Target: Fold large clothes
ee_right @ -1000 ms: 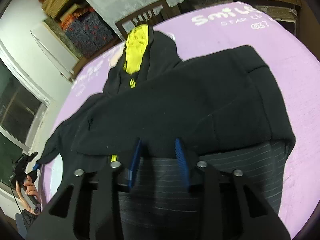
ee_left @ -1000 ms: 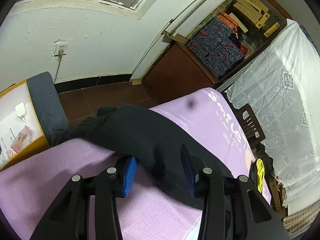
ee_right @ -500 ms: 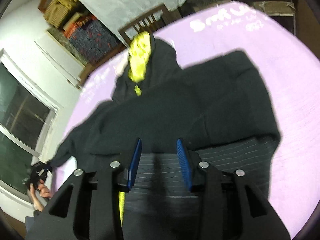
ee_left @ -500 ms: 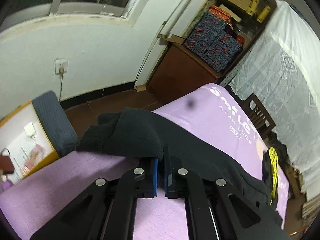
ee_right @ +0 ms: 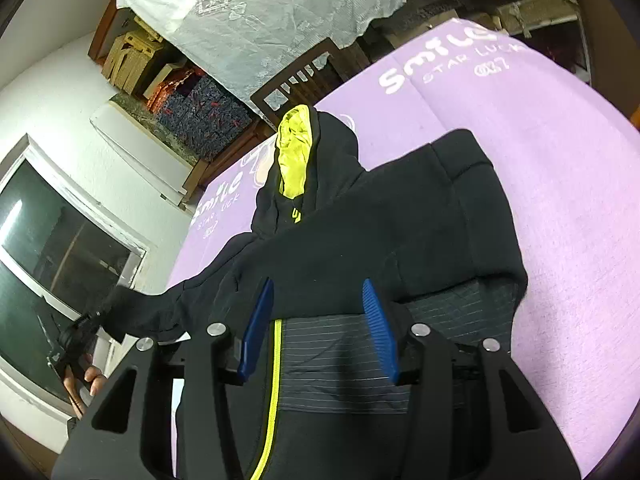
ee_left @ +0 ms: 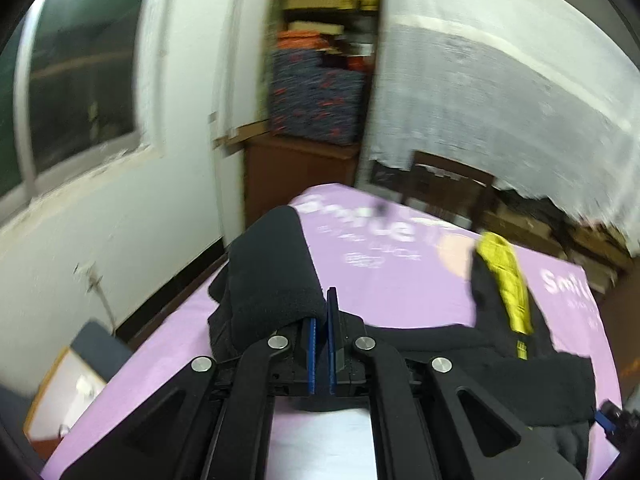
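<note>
Wooden chair (ee_right: pixel 304 76) stands behind hoodie (ee_right: pixel 400 220) on purple sheet (ee_right: pixel 560 152)

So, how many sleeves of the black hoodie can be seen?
2. The left sleeve stretches off the purple sheet, held by the left tool; the right sleeve lies folded across the hoodie body.

a black hoodie (ee_right: pixel 400 220) with a yellow-lined hood (ee_right: pixel 294 156) lies spread ahead of the right hand-held gripper (ee_right: pixel 318 328), its striped inner lining and yellow zipper showing nearest. one sleeve (ee_left: pixel 272 276) is lifted, pinched in the left hand-held gripper (ee_left: pixel 320 344).
</note>
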`<control>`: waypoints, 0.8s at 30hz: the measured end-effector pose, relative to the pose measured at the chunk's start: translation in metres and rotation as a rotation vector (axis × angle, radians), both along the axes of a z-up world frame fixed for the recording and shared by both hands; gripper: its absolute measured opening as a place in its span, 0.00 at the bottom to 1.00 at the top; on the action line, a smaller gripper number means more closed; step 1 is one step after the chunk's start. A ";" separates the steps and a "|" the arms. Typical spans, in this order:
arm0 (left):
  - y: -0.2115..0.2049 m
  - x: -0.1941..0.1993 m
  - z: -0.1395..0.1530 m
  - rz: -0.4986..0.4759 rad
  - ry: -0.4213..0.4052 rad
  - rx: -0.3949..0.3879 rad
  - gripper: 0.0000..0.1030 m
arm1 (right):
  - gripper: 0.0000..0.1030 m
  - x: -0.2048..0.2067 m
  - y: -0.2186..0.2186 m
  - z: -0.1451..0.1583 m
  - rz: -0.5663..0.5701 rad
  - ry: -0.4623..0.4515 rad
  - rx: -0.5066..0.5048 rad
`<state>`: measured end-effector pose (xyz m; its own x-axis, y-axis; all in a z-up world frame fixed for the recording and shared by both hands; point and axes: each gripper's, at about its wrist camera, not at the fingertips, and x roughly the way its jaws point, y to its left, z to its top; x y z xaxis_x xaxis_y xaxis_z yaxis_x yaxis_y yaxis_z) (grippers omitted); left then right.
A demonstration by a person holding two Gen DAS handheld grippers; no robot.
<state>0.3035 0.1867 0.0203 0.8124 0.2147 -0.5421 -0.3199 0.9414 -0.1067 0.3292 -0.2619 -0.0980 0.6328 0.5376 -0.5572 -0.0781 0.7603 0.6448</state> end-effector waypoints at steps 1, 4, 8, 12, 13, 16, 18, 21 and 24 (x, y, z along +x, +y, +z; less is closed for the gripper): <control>-0.023 0.005 0.005 -0.041 -0.001 0.019 0.04 | 0.45 0.001 -0.002 0.000 -0.003 0.002 0.006; -0.075 0.017 0.006 -0.138 0.002 0.051 0.04 | 0.45 0.002 -0.007 -0.002 -0.015 0.010 0.030; -0.149 0.029 -0.013 -0.261 0.023 0.103 0.04 | 0.45 0.003 -0.018 -0.005 -0.043 0.020 0.063; -0.212 0.042 -0.049 -0.367 0.088 0.127 0.04 | 0.45 0.005 -0.032 -0.011 -0.080 0.034 0.102; -0.223 0.046 -0.059 -0.388 0.109 0.130 0.04 | 0.46 0.004 -0.035 -0.012 -0.087 0.037 0.107; -0.252 0.056 -0.097 -0.439 0.194 0.134 0.04 | 0.46 0.006 -0.041 -0.016 -0.101 0.050 0.125; -0.259 0.062 -0.119 -0.453 0.239 0.139 0.04 | 0.47 0.007 -0.043 -0.018 -0.103 0.055 0.131; -0.263 0.063 -0.136 -0.460 0.267 0.157 0.08 | 0.47 0.008 -0.045 -0.019 -0.106 0.058 0.131; -0.257 0.054 -0.131 -0.478 0.267 0.132 0.21 | 0.48 0.010 -0.044 -0.019 -0.110 0.061 0.126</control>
<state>0.3573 -0.0707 -0.1106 0.6745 -0.0640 -0.7355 0.1460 0.9881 0.0479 0.3388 -0.3060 -0.1175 0.6588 0.5353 -0.5287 0.0429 0.6749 0.7367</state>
